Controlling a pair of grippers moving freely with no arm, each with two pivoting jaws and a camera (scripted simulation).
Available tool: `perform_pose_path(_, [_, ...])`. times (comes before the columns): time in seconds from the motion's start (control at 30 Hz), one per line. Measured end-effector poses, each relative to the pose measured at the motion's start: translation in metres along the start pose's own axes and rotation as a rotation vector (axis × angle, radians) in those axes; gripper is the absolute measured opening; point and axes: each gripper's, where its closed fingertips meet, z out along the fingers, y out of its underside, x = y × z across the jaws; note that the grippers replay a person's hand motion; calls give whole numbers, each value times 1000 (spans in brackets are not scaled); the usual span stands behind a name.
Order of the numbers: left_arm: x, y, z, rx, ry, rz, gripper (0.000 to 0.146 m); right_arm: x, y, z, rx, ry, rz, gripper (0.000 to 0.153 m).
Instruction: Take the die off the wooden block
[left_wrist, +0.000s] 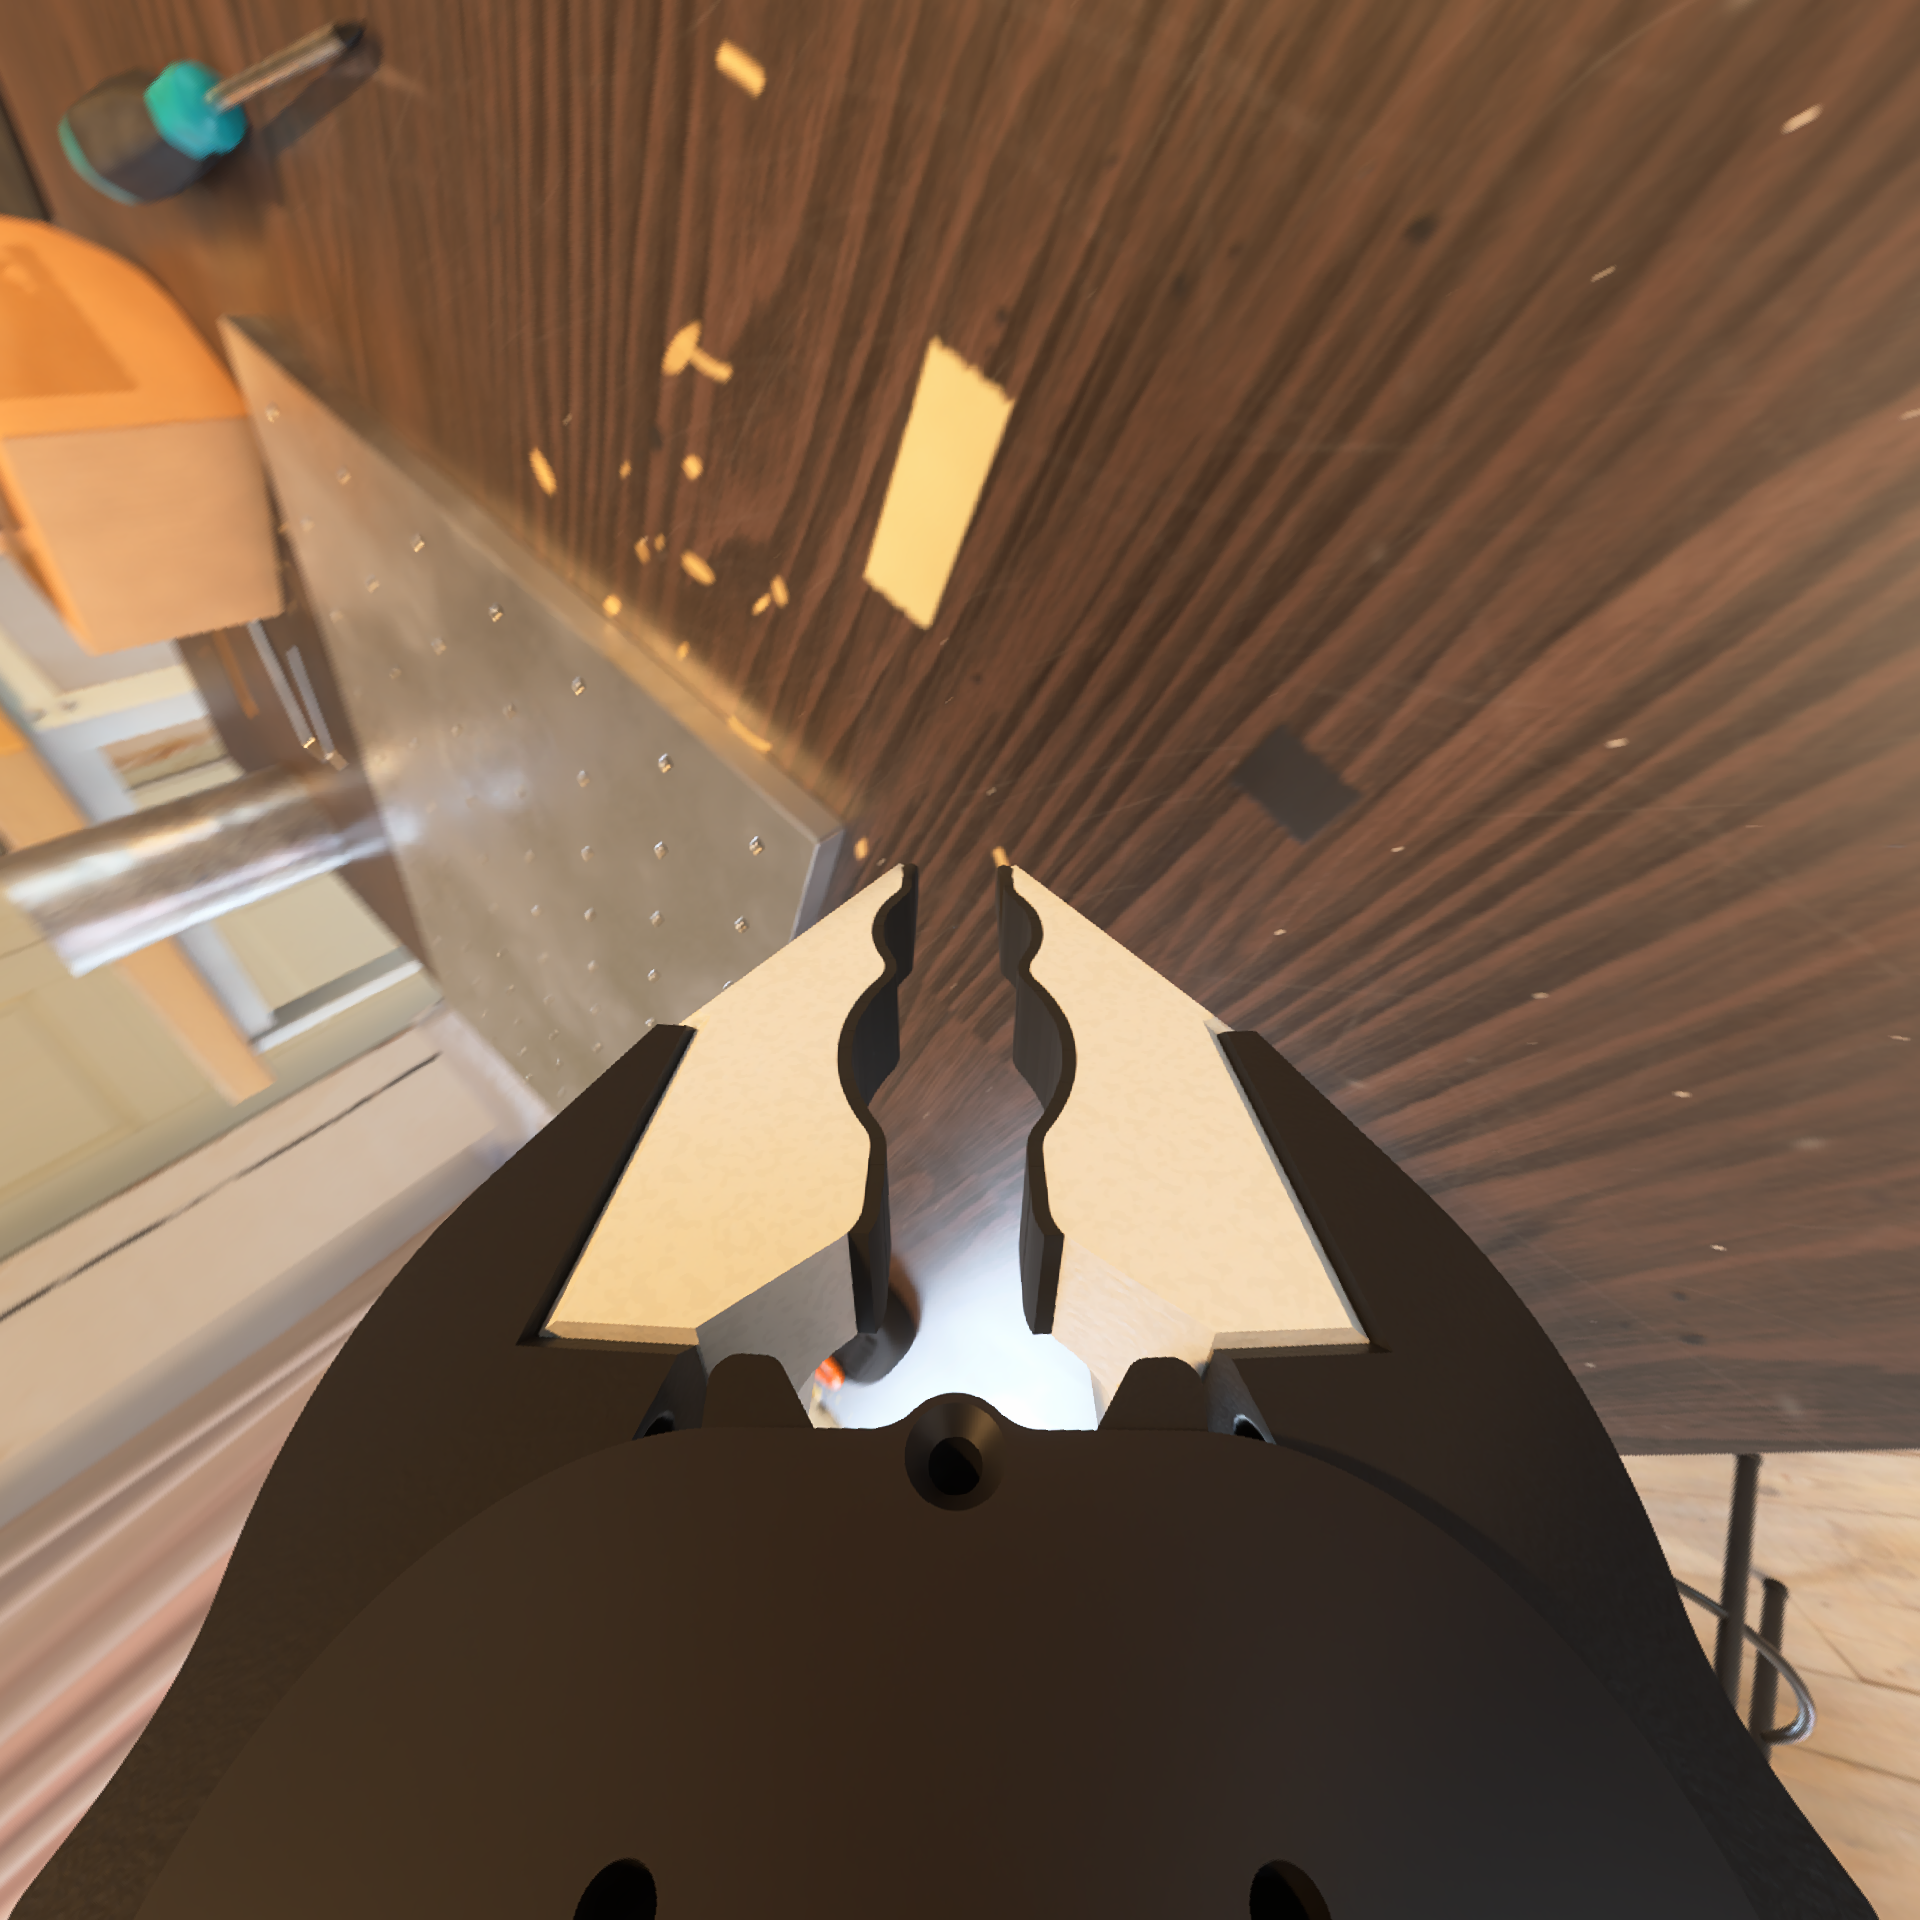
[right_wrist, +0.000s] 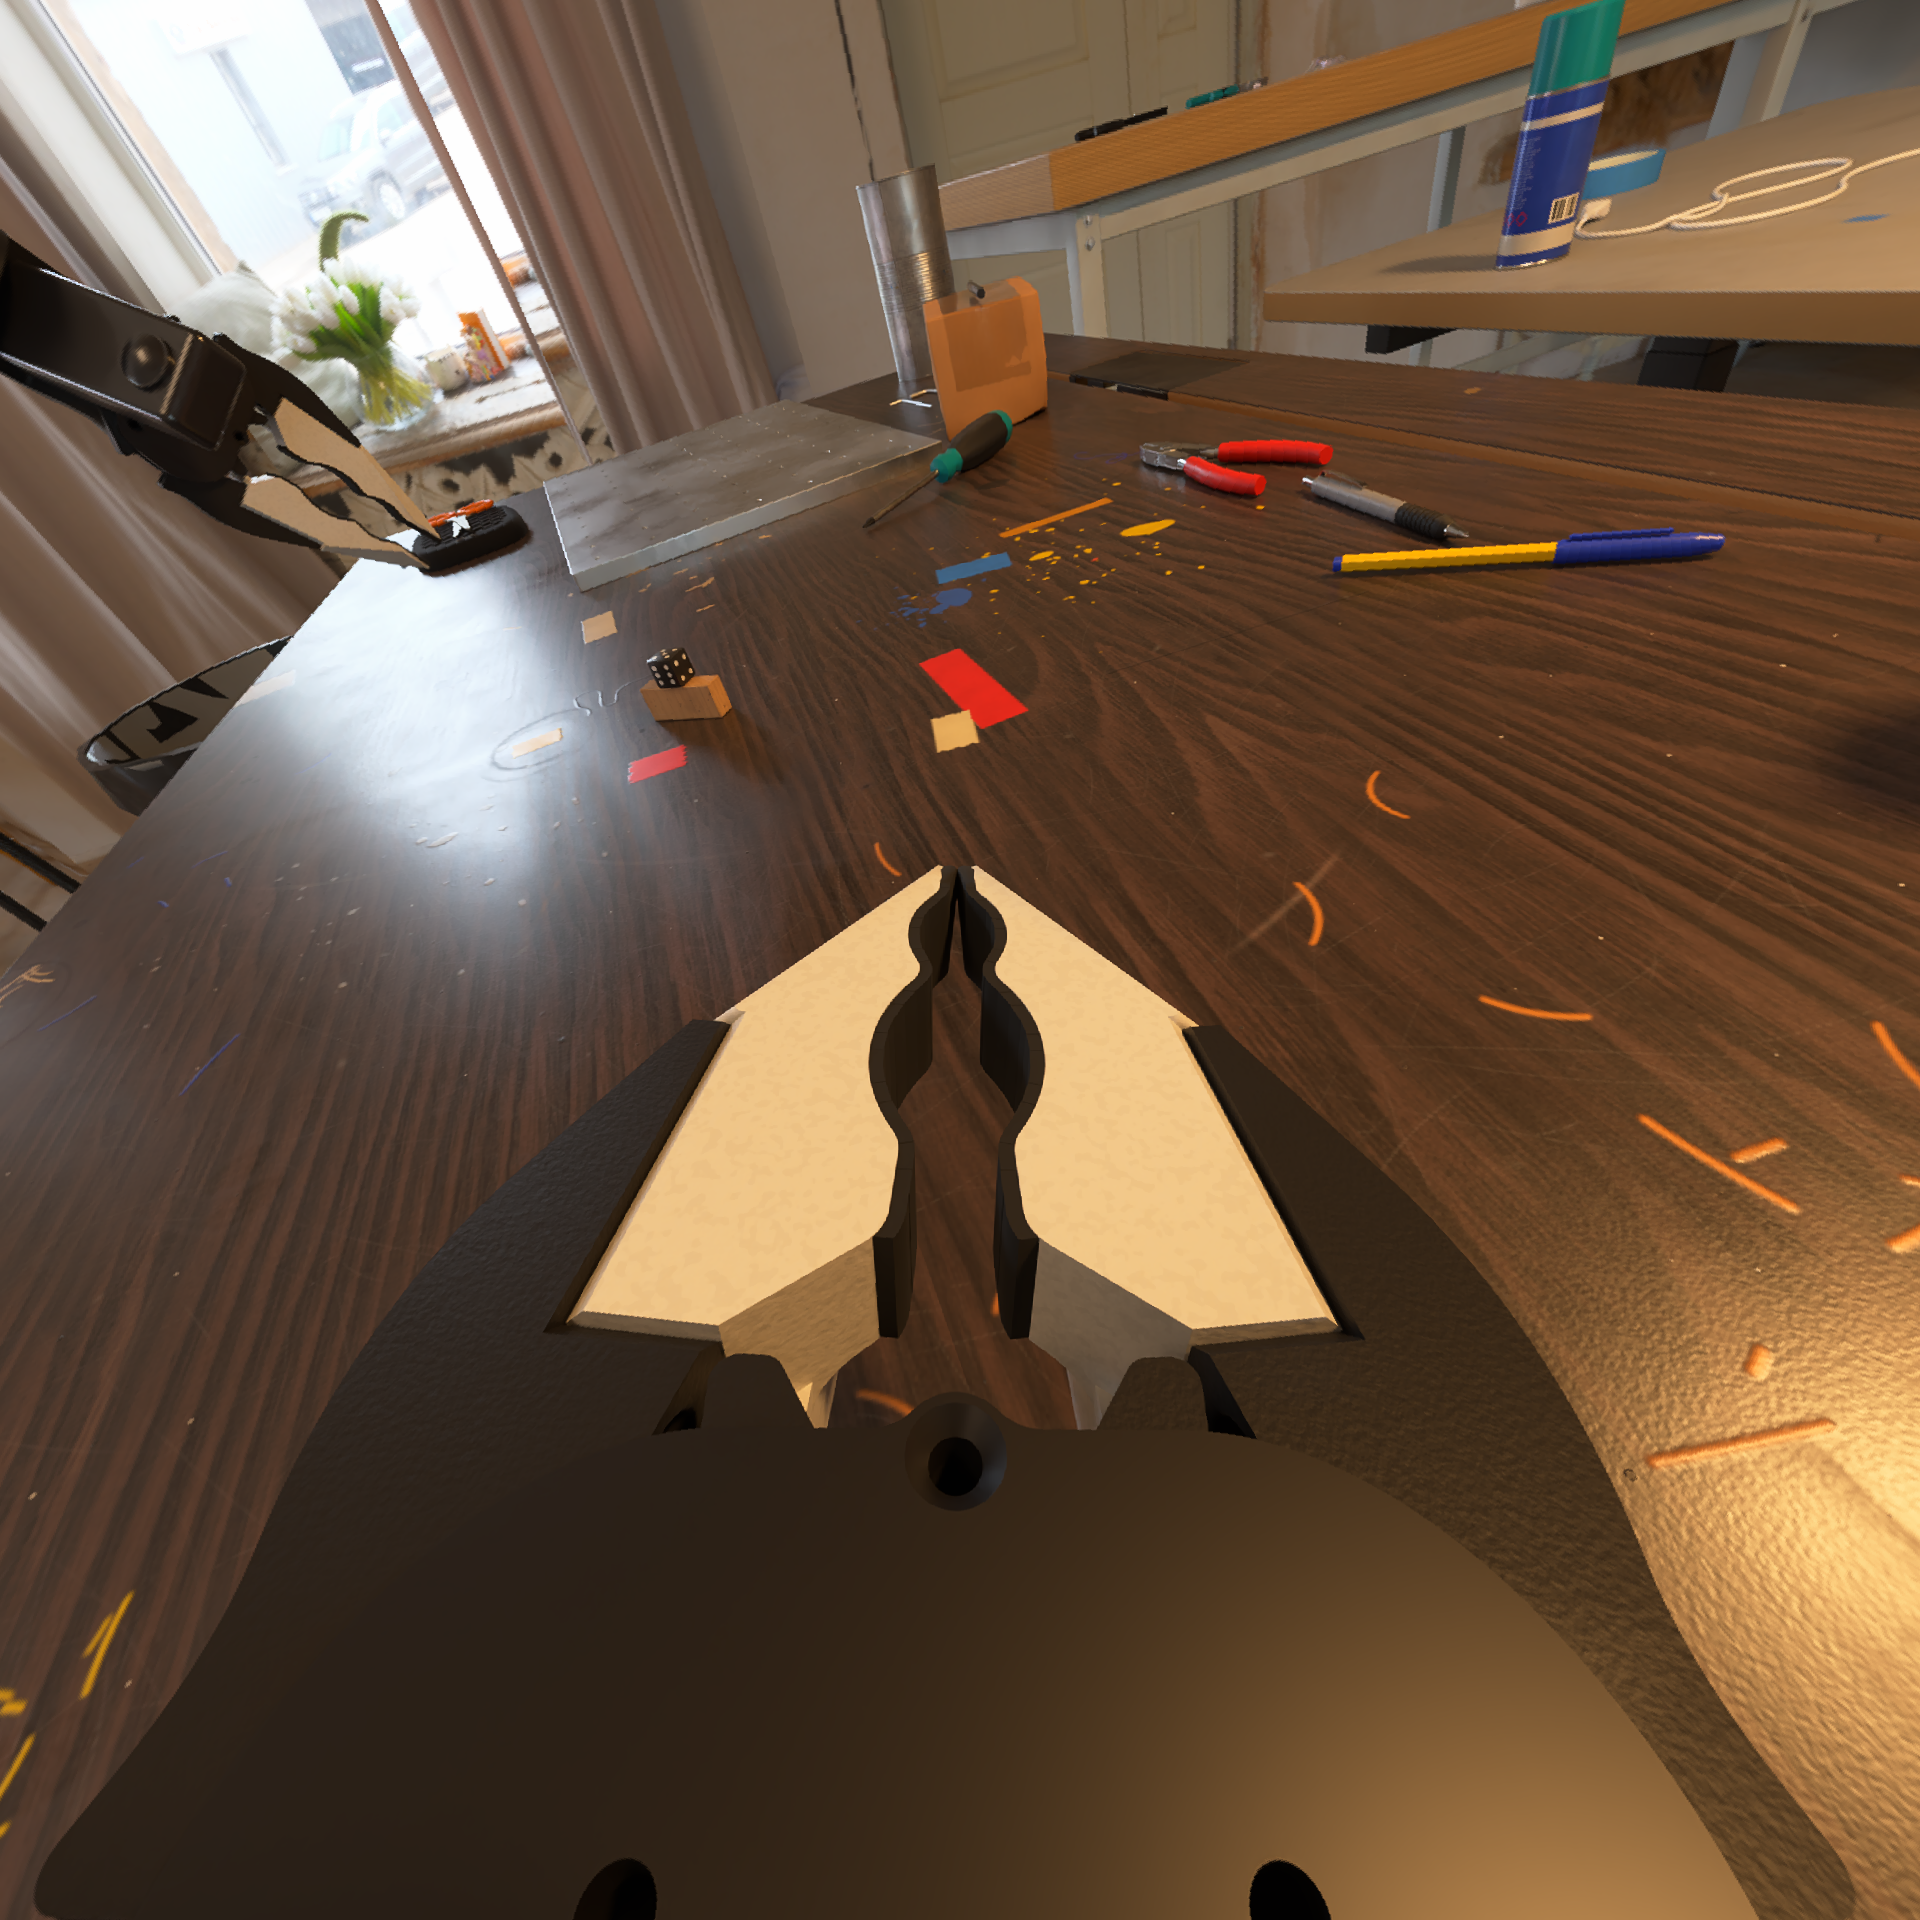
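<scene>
Bare tabletop (right_wrist: 1195, 935) lies open toward the die (right_wrist: 670, 666); the metal plate (right_wrist: 727, 483) stands beyond it.

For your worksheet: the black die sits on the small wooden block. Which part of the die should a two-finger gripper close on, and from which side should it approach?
Grip the die across two opposite side faces, coming down from above. It perches on the wooden block, so its sides stand clear while the block covers its underside. A top approach probably avoids nudging the block.

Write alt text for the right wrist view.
A black die sits on a small wooden block on a dark wooden table, far ahead of the right gripper, whose jaws are nearly shut. The left gripper hovers at upper left.
</scene>
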Motion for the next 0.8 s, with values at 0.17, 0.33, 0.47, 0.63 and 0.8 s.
perform_pose_path(0.17, [20,-16,-1,111,120,-34,31,0,0,0,1,2,0,0])
perform_pose_path(0.33, [27,-22,-2,142,131,-63,31,0,0,0,-1,1,-2,0])
perform_pose_path(0.47, [29,-48,-13,232,150,-125,38,-1,0,0,1,0,-1,0])
perform_pose_path(0.63, [30,-107,-26,334,85,-66,35,-1,-1,0,4,-1,-4,0])
perform_pose_path(0.8, [27,-156,-32,375,31,33,38,-1,-4,-2,13,-1,-8,0])
